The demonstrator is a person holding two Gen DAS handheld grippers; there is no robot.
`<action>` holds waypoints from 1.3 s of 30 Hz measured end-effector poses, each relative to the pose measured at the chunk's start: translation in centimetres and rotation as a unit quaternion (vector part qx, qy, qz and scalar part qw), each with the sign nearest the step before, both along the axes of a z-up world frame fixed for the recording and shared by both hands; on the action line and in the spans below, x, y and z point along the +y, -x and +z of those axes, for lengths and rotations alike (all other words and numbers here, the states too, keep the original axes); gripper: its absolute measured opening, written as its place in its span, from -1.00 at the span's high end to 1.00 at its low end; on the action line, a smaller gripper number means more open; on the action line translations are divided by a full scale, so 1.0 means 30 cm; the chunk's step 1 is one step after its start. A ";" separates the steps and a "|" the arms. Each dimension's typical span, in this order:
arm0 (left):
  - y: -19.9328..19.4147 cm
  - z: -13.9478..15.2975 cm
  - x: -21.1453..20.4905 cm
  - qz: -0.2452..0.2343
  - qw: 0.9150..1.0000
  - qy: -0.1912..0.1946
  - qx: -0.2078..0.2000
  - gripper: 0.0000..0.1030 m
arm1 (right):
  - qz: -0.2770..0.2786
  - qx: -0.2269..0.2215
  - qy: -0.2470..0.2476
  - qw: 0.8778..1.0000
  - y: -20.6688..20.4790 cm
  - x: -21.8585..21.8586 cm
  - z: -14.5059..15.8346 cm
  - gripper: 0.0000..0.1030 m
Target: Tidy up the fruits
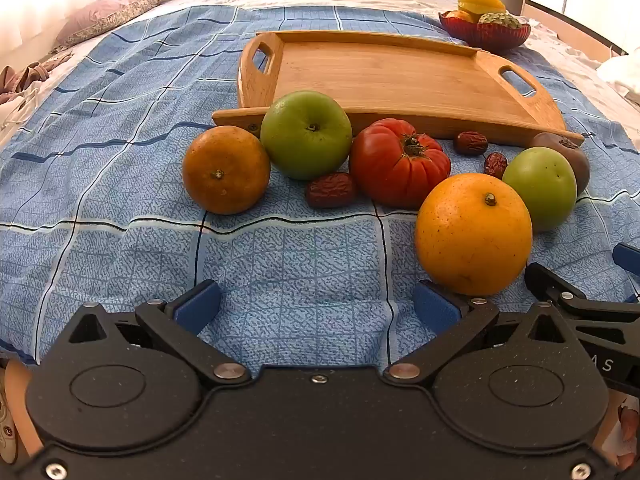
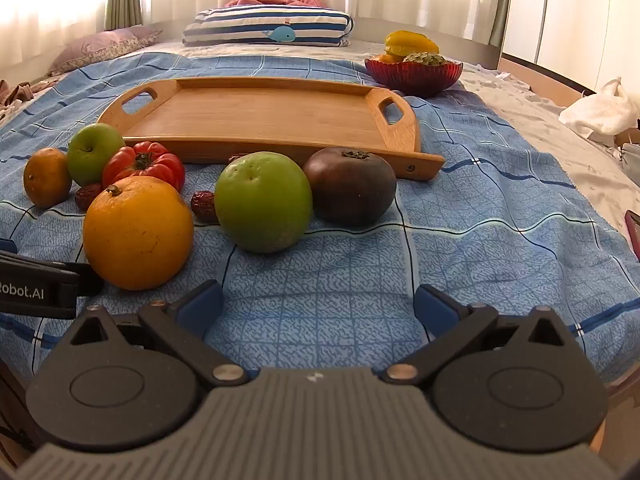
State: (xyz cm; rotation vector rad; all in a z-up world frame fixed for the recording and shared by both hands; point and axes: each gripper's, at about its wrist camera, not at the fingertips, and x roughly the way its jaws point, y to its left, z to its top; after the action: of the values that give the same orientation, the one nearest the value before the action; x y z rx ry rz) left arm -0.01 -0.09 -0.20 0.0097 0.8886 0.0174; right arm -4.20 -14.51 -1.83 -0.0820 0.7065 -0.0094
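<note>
Through the left wrist view, my left gripper (image 1: 318, 306) hovers low over the blue checked bedspread (image 1: 120, 184) with its jaws spread wide and nothing between them. The big orange (image 1: 474, 234) sits at about one o'clock, just beside my right-hand fingertip; beyond it, from ten to two o'clock, lie a darker orange (image 1: 226, 170), a green apple (image 1: 306, 135), a ribbed tomato (image 1: 400, 162) and small dried dates (image 1: 331, 190). The bare wooden tray (image 1: 384, 80) waits at twelve, with nothing on it yet. Through the right wrist view, my right gripper (image 2: 319, 308) is likewise wide open and holding nothing. A second green apple (image 2: 263, 201) sits at eleven o'clock, a dark purple fruit (image 2: 350, 185) at twelve, and a red bowl (image 2: 413, 74) of fruit far off at one. I judge the oranges and apples firm and fairly heavy, smooth enough to roll, so I'd clamp them across the widest middle. The tomato looks soft; I'd squeeze it gently across its ribs. The dates are light and should be pinched lengthwise.
</note>
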 end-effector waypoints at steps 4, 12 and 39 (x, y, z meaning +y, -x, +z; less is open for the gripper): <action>0.000 0.000 -0.001 0.000 1.000 0.000 0.000 -1.00 | 0.000 -0.001 -0.001 1.000 0.001 -0.001 0.000 -1.00; 0.000 0.001 -0.001 0.000 1.000 0.000 0.000 -1.00 | 0.000 0.001 -0.001 1.000 -0.001 -0.003 -0.001 -1.00; 0.042 -0.004 -0.030 0.013 0.999 -0.014 -0.042 -1.00 | -0.001 -0.010 -0.009 1.000 0.011 -0.008 -0.001 -1.00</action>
State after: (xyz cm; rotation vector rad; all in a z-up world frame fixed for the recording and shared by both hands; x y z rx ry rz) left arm -1.26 -1.00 -0.31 0.0241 0.8042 0.0544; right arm -4.54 -14.76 -1.84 -0.0633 0.6867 -0.0056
